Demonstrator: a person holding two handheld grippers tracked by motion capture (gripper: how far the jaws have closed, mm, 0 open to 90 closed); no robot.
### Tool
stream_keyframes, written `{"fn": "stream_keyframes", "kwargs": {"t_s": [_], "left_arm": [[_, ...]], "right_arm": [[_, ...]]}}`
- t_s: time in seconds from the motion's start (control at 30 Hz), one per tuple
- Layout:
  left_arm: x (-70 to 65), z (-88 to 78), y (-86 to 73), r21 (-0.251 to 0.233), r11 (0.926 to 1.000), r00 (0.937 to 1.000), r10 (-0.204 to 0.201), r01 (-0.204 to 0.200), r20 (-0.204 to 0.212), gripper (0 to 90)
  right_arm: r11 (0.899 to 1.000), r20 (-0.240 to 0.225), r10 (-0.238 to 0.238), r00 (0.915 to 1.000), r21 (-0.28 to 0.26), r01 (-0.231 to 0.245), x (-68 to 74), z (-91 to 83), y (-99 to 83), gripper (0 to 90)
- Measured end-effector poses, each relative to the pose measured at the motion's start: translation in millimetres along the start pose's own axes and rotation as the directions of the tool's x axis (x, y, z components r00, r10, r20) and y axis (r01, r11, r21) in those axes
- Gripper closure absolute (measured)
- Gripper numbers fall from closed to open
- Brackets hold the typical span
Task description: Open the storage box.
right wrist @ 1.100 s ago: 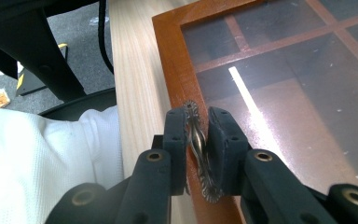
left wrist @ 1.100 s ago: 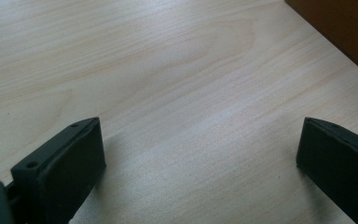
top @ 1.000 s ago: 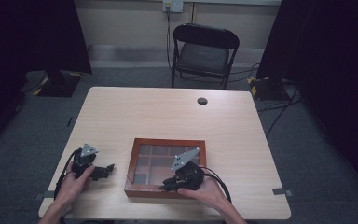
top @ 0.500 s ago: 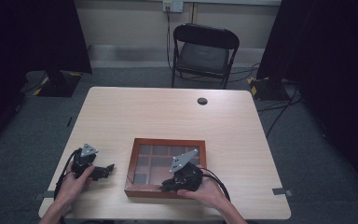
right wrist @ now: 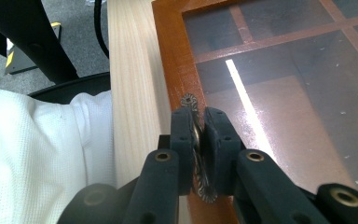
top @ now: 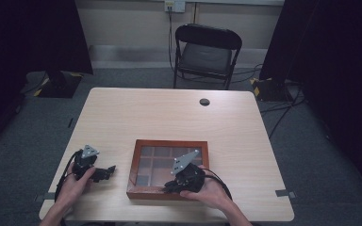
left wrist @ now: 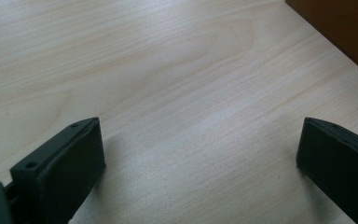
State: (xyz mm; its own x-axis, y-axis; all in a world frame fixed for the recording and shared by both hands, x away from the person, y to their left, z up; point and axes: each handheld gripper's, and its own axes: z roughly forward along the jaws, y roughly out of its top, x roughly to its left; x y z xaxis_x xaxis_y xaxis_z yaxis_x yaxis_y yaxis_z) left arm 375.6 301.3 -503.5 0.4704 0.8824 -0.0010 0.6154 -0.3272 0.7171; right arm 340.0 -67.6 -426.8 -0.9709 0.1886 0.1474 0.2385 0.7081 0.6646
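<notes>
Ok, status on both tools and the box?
Left tool open, on bare table. Right tool shut on metal latch at wooden box front edge. Lid down. Nothing obstructing.

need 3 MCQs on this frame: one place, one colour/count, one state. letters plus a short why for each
1. Where is the wooden box on the table?
A. At the far edge beside the chair
B. Near the person's edge, right of the left gripper
C. On the floor

2. What colour is the box frame?
A. Reddish brown
B. White
C. Blue

3. How do the right gripper's fingers stand?
A. Wide apart over bare table
B. Closed on a small metal latch at the box edge
C. Closed on a cable

Answers:
1 B: in the high view the box lies at the near edge, with the left gripper to its left.
2 A: the frame is reddish brown around a glass lid.
3 B: in the right gripper view the right gripper pinches the thin ornate latch on the frame.
</notes>
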Motion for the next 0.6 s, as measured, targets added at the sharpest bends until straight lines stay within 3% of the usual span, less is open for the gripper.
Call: {"fn": "stream_keyframes", "kwargs": {"t_s": [0.6], "left_arm": [[0.0,0.5,0.2,-0.003,1.0,1.0,-0.006,0.006,0.004,0.0]], "right_arm": [[1.0,-0.009,-0.013,0.9999,-0.012,0.013,-0.7,-6.9,5.4,82.7]]}}
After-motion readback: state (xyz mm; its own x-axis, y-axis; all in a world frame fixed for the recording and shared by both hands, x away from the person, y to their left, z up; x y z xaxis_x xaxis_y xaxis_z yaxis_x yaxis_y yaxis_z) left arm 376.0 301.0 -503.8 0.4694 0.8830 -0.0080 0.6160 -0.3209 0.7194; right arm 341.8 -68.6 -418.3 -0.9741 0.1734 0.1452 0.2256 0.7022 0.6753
